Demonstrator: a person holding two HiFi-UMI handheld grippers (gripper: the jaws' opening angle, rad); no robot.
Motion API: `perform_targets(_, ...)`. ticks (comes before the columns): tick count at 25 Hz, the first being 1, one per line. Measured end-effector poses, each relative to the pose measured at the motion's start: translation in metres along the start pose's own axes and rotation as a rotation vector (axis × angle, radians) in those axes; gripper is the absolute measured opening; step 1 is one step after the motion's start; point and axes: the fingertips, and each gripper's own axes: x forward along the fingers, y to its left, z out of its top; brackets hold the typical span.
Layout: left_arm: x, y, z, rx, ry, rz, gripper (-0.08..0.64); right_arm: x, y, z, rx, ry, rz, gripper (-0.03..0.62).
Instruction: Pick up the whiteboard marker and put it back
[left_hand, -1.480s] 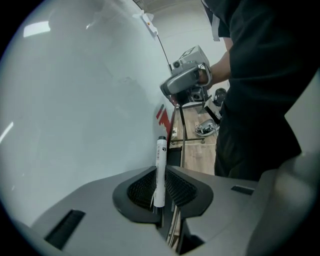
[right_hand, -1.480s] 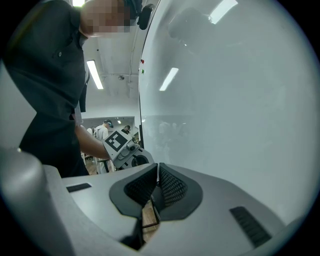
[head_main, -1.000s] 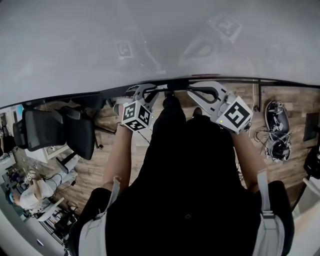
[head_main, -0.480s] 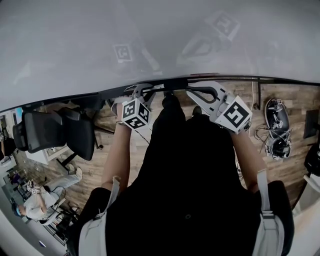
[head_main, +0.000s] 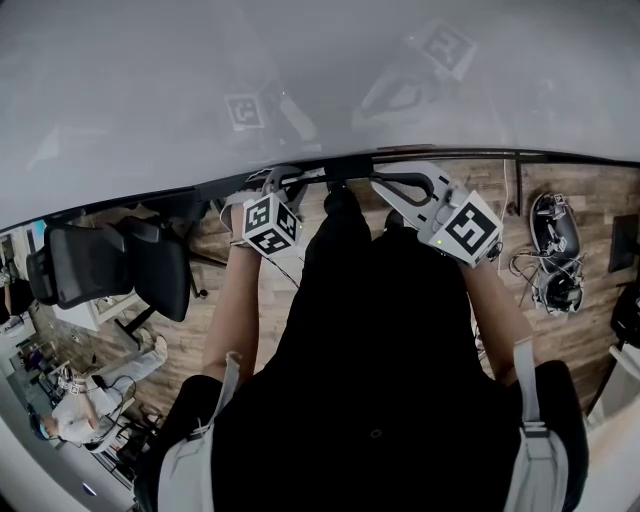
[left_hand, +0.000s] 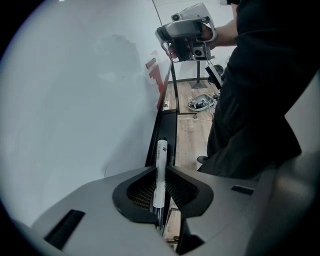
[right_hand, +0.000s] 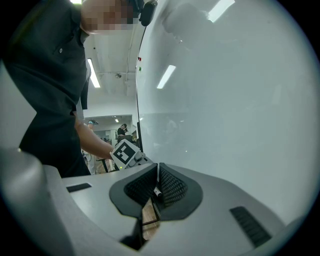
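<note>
White marker (left_hand: 161, 154) pinched in left tongs (left_hand: 160, 170).
It pointed along the black tray (left_hand: 167, 125) under the whiteboard (left_hand: 90, 100); right tongs (right_hand: 157, 172) pressed together farther along.

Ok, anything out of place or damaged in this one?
Nothing stands out. The left gripper is shut on the whiteboard marker, which points along the tray under the whiteboard. No spill or damage shows.
</note>
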Motion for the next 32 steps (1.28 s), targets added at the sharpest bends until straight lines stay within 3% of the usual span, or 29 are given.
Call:
perform_targets(21,0.002,-0.006,0.001,-0.043,-0.006,-0.021,0.081,-0.002,0.007,-0.002,-0.009,-0.001,-0.005,0.021)
perform_targets(32,-0.01,-0.001,0.014,-0.055,-0.057,0.033,0.089,-0.003,0.007,-0.004,-0.006,0.007,-0.011,0.021)
